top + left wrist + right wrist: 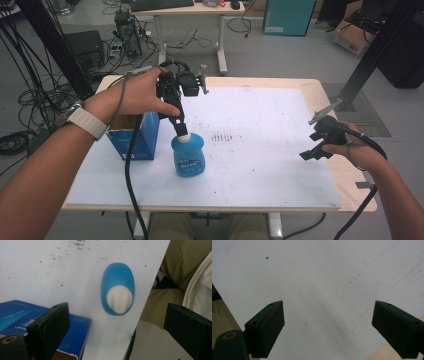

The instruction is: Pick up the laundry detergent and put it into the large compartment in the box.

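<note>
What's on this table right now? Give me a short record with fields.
Main item: blue bottle with white cap, upright
Beside it: open blue box, apart from the bottle
Surface: white mat on a wooden table
Left gripper: above the cap, fingers open, holding nothing
Right gripper: fingers open, over the mat's right edge

Left gripper (178, 131) points down, jaws wide — right gripper (311, 152) seemingly open too.

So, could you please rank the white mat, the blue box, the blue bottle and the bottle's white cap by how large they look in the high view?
1. white mat
2. blue box, partly hidden by the left hand, so its lead over the bottle is unsure
3. blue bottle
4. white cap
</note>
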A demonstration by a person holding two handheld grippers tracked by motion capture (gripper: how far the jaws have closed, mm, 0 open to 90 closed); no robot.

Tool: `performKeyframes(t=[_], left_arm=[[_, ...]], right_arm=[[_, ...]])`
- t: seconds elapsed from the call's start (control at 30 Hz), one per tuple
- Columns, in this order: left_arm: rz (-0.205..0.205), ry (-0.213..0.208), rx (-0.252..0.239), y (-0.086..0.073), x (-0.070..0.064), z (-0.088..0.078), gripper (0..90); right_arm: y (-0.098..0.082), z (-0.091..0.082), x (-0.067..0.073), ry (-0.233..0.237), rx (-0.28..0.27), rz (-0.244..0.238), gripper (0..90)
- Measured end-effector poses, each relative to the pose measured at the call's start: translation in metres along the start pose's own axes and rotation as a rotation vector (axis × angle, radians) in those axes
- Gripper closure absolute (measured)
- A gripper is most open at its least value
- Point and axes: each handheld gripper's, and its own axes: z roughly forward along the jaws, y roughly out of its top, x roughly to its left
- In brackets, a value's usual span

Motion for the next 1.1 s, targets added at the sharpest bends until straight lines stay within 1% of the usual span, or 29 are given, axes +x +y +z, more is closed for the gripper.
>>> performKeyframes(t=[0.07,0.17,0.27,0.33,0.43,0.5,0.53,0.6,0.63,0.67,0.7,0.77,0.9,0.97,1.1], left_arm=[[0.002,-0.004,0.001,0.000,-0.002,0.001,7.2],[0.008,0.004,0.013,-0.001,-0.009,0.005,7.2],[0.012,0.014,0.008,0.000,-0.012,0.008,7.2],[0.016,0.007,0.003,0.000,-0.014,0.010,7.2],[0.017,0.007,0.016,0.000,-0.016,0.015,7.2],[0.017,0.010,0.010,0.000,-0.018,0.019,7.1],[0.019,0.019,0.008,0.000,-0.018,0.019,7.1],[0.019,0.019,0.001,0.000,-0.018,0.021,6.8],[0.024,0.019,0.000,0.000,-0.019,0.025,6.8],[0.021,0.023,0.003,0.000,-0.019,0.028,6.8],[0.025,0.024,0.013,0.000,-0.019,0.030,6.7],[0.026,0.032,0.017,0.000,-0.017,0.034,6.5],[0.030,0.045,0.007,0.000,-0.013,0.040,6.5],[0.029,0.045,0.001,0.001,-0.011,0.041,6.5],[0.039,0.046,0.012,0.002,-0.009,0.046,6.7]], right_arm=[[0.000,0.001,0.001,0.002,0.000,0.000,11.0],[0.000,0.002,0.002,0.004,0.000,-0.003,10.9],[-0.001,0.002,0.003,0.005,0.000,0.000,10.9],[-0.002,0.003,0.003,0.005,0.000,-0.001,10.9],[-0.005,0.003,0.003,0.007,0.001,0.001,10.9],[-0.006,0.003,0.004,0.008,0.000,0.004,10.9],[-0.007,0.003,0.003,0.007,0.000,0.003,10.9],[-0.009,0.004,0.003,0.008,0.000,0.007,10.9],[-0.009,0.004,0.003,0.008,0.001,0.006,10.9],[-0.010,0.004,0.003,0.009,0.002,0.006,11.0],[-0.010,0.005,0.004,0.011,0.000,0.007,10.9],[-0.011,0.006,0.004,0.012,-0.001,0.007,10.9],[-0.012,0.008,0.004,0.017,0.004,0.012,10.9],[-0.012,0.009,0.004,0.019,0.005,0.014,10.9],[-0.013,0.011,0.004,0.022,0.009,0.019,10.9]])
